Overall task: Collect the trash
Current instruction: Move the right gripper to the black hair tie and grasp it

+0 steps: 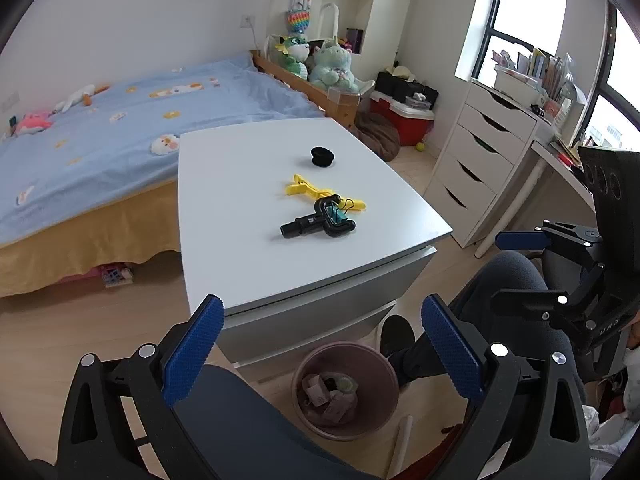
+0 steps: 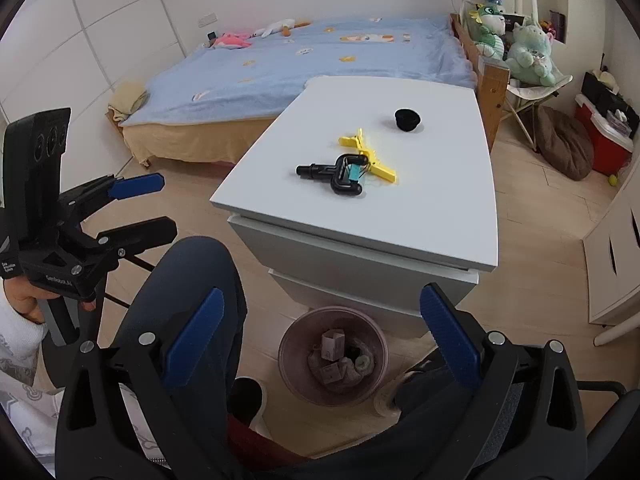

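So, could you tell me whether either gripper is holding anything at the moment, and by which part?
Nothing is held. The left gripper and right gripper are both open and empty, above the pink trash bin.

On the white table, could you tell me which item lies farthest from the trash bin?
The round black cap, alone toward the table's far side; the yellow clip and black handle lie closer together, nearer the bin.

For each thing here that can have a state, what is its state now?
left gripper: open, holds nothing
right gripper: open, holds nothing
trash bin: upright on the floor, trash inside
black cap: lies on the white table
yellow clips: lie on the table
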Tool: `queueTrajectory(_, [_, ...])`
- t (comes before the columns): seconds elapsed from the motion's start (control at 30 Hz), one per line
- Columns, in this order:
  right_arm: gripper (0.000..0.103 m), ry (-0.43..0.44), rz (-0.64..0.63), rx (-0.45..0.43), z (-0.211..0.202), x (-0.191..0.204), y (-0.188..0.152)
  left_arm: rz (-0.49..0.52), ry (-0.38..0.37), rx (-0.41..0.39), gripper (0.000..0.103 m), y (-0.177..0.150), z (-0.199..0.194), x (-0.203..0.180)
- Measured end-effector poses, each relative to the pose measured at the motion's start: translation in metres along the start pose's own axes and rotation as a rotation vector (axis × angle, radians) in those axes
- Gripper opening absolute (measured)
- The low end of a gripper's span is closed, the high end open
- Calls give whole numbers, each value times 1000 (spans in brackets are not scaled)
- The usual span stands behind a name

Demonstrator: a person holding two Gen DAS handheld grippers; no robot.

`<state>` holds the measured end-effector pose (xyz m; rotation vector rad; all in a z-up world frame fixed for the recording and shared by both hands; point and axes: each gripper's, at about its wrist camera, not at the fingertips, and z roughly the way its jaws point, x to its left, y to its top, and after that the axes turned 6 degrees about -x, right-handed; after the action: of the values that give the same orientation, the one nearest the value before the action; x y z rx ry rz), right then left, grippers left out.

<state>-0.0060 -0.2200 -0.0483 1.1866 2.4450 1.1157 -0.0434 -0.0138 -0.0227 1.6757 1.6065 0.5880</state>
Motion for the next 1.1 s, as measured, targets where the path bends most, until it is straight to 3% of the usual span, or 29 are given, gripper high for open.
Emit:
queueTrajectory(0.43, [97,-48,3,-60,15,-26,64,8,6,-32,95,17,2,2])
queueTrajectory(1.1, [98,-104,-24,124,139,-76,173,-7,15,-15,95,23,12,9])
